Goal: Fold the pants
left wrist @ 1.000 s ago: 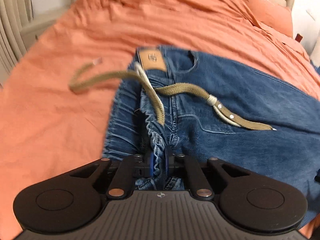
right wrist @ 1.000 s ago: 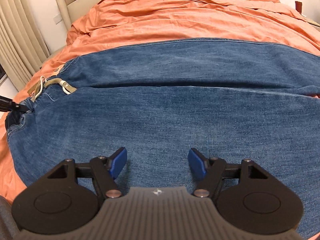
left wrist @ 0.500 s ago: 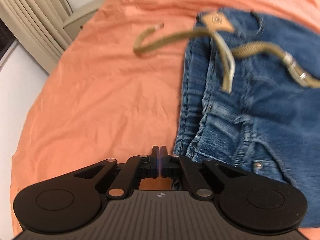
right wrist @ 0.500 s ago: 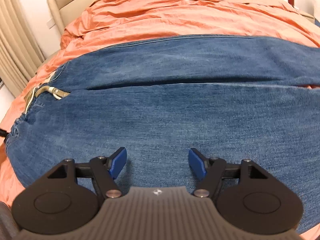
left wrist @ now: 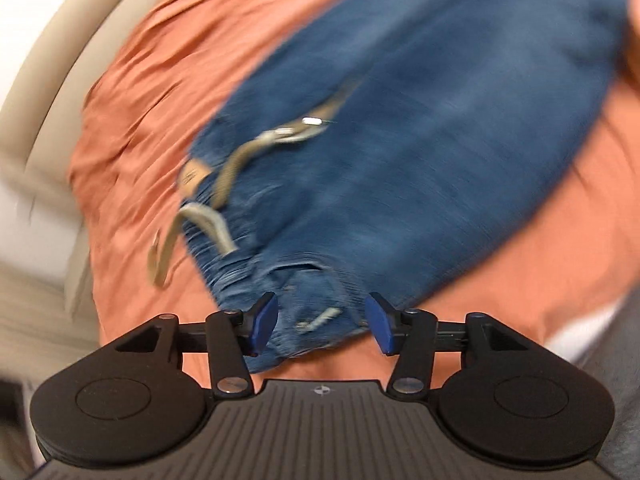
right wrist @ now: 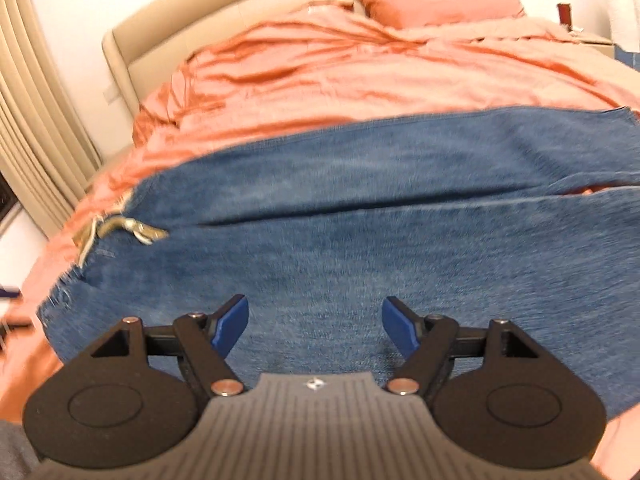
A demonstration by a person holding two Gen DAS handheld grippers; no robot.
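Note:
Blue jeans (left wrist: 440, 140) lie flat on the orange bed cover (left wrist: 160, 80), legs side by side. A khaki drawstring (left wrist: 232, 168) and a tan patch (left wrist: 192, 174) mark the waistband. My left gripper (left wrist: 322, 322) hovers at the waistband's near corner. Its jaws are opening; the denim corner lies between and under them, but the pads do not press it. This view is blurred. The right gripper (right wrist: 316, 324) hangs over the near leg of the jeans (right wrist: 360, 220), its jaws wide and still opening, with nothing held. The drawstring (right wrist: 132, 232) shows at far left.
A beige headboard (right wrist: 200, 28) and an orange pillow (right wrist: 432, 0) are at the far end of the bed. Pleated curtains (right wrist: 32, 120) hang at the left. Wrinkled orange bed cover (right wrist: 360, 72) spreads beyond the jeans.
The left gripper, shut on the waistband a second ago, came off it, swung and rolled, and now stands open at the waistband corner. The right gripper rose slightly and widened a little.

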